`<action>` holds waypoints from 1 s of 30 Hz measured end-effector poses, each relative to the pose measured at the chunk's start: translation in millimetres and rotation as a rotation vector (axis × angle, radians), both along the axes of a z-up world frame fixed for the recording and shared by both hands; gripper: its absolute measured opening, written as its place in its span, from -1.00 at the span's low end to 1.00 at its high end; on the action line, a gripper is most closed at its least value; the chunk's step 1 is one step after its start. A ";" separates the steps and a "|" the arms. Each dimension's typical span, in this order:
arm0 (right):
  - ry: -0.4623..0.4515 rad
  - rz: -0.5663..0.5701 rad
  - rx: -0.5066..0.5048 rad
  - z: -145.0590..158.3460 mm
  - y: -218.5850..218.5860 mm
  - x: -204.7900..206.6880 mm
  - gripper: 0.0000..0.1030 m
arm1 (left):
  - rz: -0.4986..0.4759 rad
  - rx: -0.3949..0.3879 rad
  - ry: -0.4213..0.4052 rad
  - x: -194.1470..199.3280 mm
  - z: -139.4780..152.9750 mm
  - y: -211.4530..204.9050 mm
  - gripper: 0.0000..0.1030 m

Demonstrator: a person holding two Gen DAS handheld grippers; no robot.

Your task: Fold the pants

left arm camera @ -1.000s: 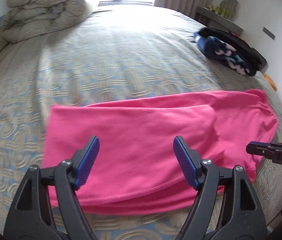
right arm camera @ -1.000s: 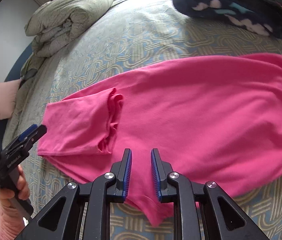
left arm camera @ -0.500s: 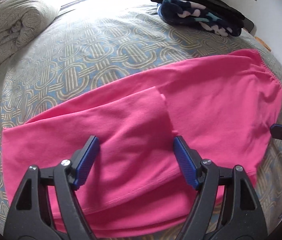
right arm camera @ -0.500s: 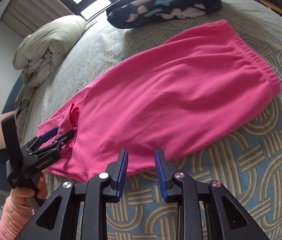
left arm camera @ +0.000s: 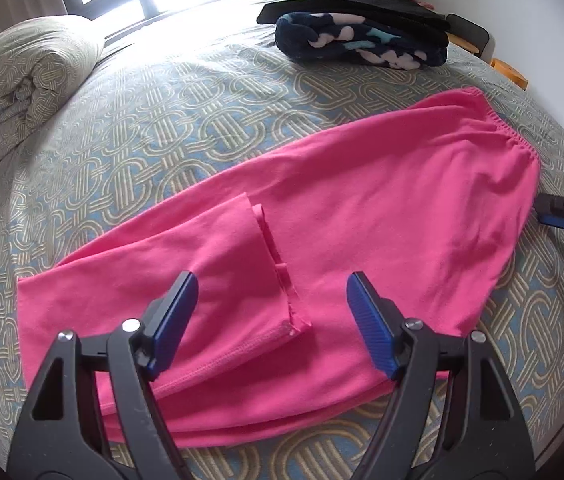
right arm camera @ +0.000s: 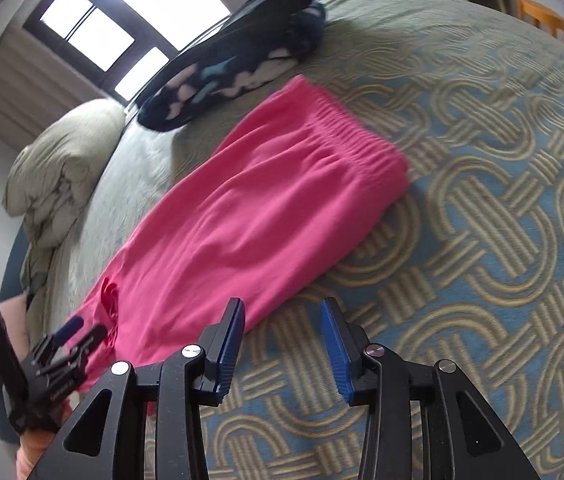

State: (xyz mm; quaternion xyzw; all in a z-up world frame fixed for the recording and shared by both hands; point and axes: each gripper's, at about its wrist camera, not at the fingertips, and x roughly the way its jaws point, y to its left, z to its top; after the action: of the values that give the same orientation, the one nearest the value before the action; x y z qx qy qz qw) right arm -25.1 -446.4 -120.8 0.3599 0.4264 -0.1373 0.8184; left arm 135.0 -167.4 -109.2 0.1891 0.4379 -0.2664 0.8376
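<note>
Pink pants (left arm camera: 354,216) lie flat on the bed, legs stacked, with the cuff end folded back over the legs (left arm camera: 217,276). The elastic waistband (right arm camera: 354,136) is at the far right end. My left gripper (left arm camera: 271,324) is open and empty, hovering over the folded cuff end. My right gripper (right arm camera: 284,344) is open and empty, above the bedspread just beside the pants' near edge, toward the waistband end. The left gripper also shows in the right wrist view (right arm camera: 73,336), and the right gripper's tip shows in the left wrist view (left arm camera: 562,216).
The bed has a patterned blue and beige spread (left arm camera: 185,120). A folded dark blue patterned blanket (left arm camera: 358,40) lies at the far side on a black item. A rolled beige duvet (left arm camera: 21,84) sits at the far left. Wooden stools (right arm camera: 538,12) stand beyond the bed.
The left gripper swung right, from the cuff edge toward the folded-back cuff. The right gripper moved off the pants toward the waistband end and opened wider.
</note>
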 end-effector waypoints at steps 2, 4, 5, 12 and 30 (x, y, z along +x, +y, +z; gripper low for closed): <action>-0.011 -0.039 0.042 -4.4 -12.7 -1.0 -0.09 | 0.011 -0.001 0.003 -1.9 0.0 2.0 0.49; -0.038 -0.070 0.089 -7.5 -22.7 -1.9 -0.07 | 0.018 0.000 0.009 -2.4 -0.5 2.8 0.49; -0.052 -0.087 0.110 -8.8 -27.4 -1.5 -0.05 | 0.019 0.001 0.013 -2.5 -1.1 2.2 0.49; -0.093 -0.116 0.142 -8.6 -38.3 10.9 0.01 | 0.037 -0.022 0.047 -0.2 -1.8 2.5 0.49; -0.148 -0.043 -0.095 34.5 -11.0 53.9 -0.83 | 0.214 -0.169 0.159 27.9 -3.7 60.9 0.49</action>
State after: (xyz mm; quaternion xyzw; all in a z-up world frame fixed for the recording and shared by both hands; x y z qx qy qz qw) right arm 28.8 -457.3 -86.3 0.3388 0.3498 -0.1480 0.8608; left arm 163.0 -106.5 -112.9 0.0486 0.4966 -0.2258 0.8367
